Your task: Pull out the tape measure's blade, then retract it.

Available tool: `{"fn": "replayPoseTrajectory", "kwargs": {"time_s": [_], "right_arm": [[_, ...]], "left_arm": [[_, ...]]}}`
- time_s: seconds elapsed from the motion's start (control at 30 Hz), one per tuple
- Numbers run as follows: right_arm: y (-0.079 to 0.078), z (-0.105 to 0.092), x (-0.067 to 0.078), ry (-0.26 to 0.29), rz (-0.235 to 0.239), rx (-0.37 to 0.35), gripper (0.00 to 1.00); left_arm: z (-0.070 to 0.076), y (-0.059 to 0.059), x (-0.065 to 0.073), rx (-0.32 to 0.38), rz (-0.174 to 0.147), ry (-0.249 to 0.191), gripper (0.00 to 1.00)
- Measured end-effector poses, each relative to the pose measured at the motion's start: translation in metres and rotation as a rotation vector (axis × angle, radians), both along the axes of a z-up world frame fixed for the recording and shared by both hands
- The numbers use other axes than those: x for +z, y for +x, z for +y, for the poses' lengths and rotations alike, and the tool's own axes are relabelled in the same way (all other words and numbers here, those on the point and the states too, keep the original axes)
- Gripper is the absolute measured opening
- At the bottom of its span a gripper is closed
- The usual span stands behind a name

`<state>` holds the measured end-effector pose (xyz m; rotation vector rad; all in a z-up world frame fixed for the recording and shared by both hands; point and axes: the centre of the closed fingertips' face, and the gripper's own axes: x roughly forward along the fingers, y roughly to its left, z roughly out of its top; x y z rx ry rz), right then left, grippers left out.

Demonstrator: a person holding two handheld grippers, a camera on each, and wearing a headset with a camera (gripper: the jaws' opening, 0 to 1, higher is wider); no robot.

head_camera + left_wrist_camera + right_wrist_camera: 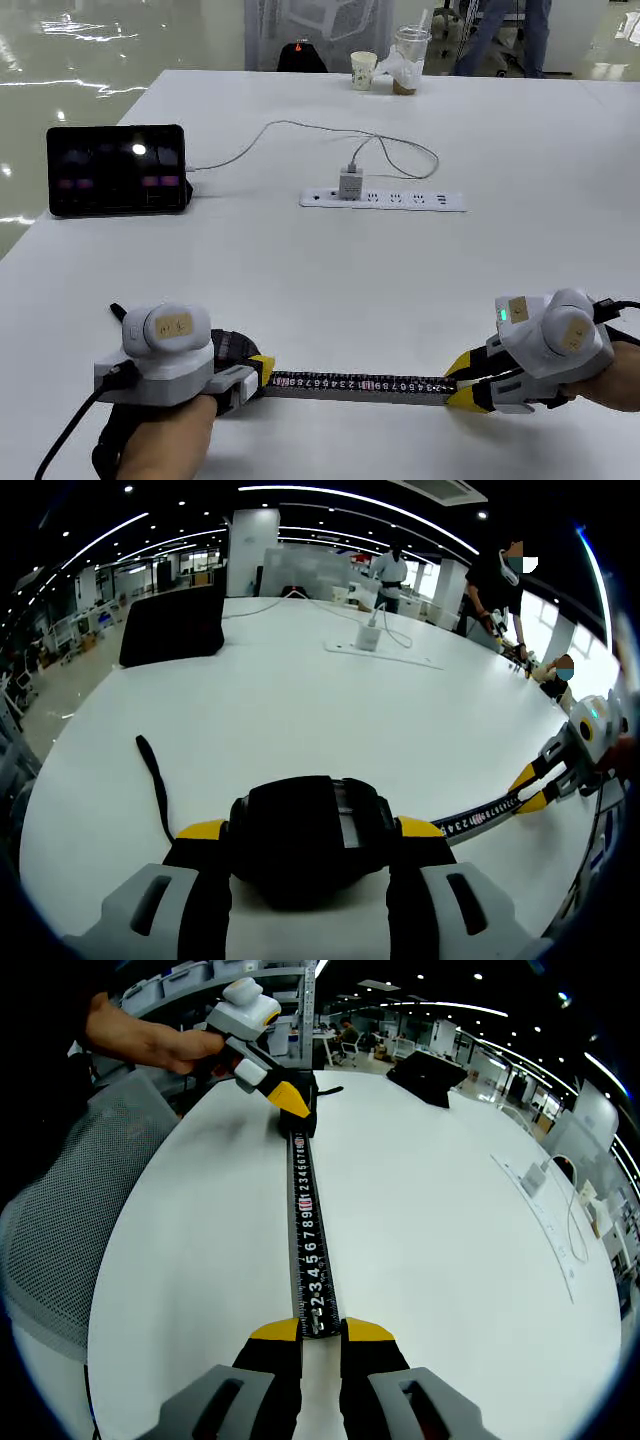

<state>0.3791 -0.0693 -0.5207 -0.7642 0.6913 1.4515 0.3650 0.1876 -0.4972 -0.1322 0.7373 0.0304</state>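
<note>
Tape measure blade (360, 385) drawn out along the near side of the white table (400, 280).
Left gripper (310, 830) clamps the black case (300, 805), right gripper (322, 1330) pinches the blade tip (318, 1322); the thin steel looks springy (likely slippery), so hold the tip firmly.

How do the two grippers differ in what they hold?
The left gripper clamps the tape's black case; the right gripper pinches the blade by its end. The left's fingers stand wide apart; the right's nearly meet. Both have yellow-tipped fingers.
</note>
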Motion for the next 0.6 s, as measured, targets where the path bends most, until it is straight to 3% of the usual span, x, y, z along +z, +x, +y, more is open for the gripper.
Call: {"fn": "replayPoseTrajectory", "kwargs": {"time_s": [0.6], "right_arm": [[0.0003, 0.0002, 0.0002, -0.001, -0.005, -0.005, 0.10]], "left_arm": [[-0.0010, 0.0001, 0.0003, 0.000, 0.000, 0.001, 0.57]]}}
